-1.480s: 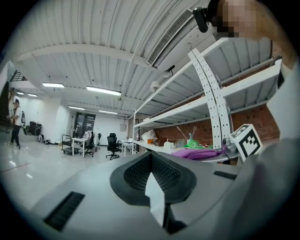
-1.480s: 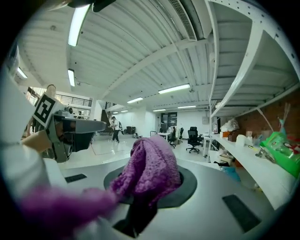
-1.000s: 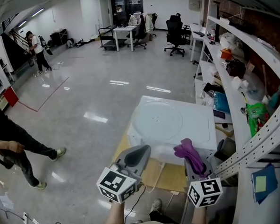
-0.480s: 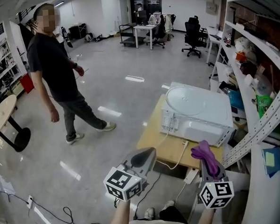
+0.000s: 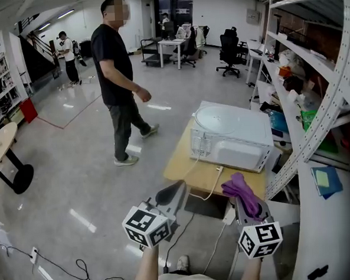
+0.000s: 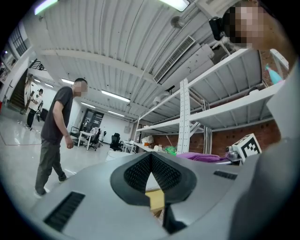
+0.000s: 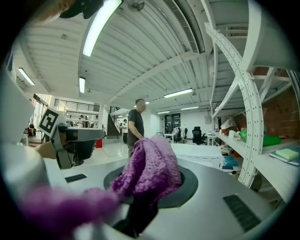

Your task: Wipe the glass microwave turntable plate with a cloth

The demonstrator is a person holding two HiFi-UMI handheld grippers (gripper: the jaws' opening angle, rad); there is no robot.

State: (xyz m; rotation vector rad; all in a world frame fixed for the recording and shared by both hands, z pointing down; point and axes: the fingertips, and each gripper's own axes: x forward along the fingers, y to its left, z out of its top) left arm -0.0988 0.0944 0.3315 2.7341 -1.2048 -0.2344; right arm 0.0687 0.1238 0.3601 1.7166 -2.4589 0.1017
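The clear glass turntable plate (image 5: 216, 120) lies flat on top of a white microwave (image 5: 234, 144), well ahead of both grippers. My right gripper (image 5: 245, 197) is shut on a purple cloth (image 5: 239, 188), which bunches up out of the jaws and fills the centre of the right gripper view as the purple cloth (image 7: 150, 164). My left gripper (image 5: 170, 196) is held beside it at the left, jaws shut with nothing between them; in the left gripper view the left gripper (image 6: 151, 161) shows its dark pads meeting. Both grippers hang in the air short of the microwave.
The microwave stands on a low wooden table (image 5: 199, 175), its cable (image 5: 209, 193) trailing over the front edge. A person in a black shirt (image 5: 116, 69) stands on the floor left of the table. White shelving (image 5: 314, 98) with clutter runs along the right.
The head view has drawn back, so the microwave and plate look farther away. The person in black has walked closer to the table. Both grippers keep their hold and pose.
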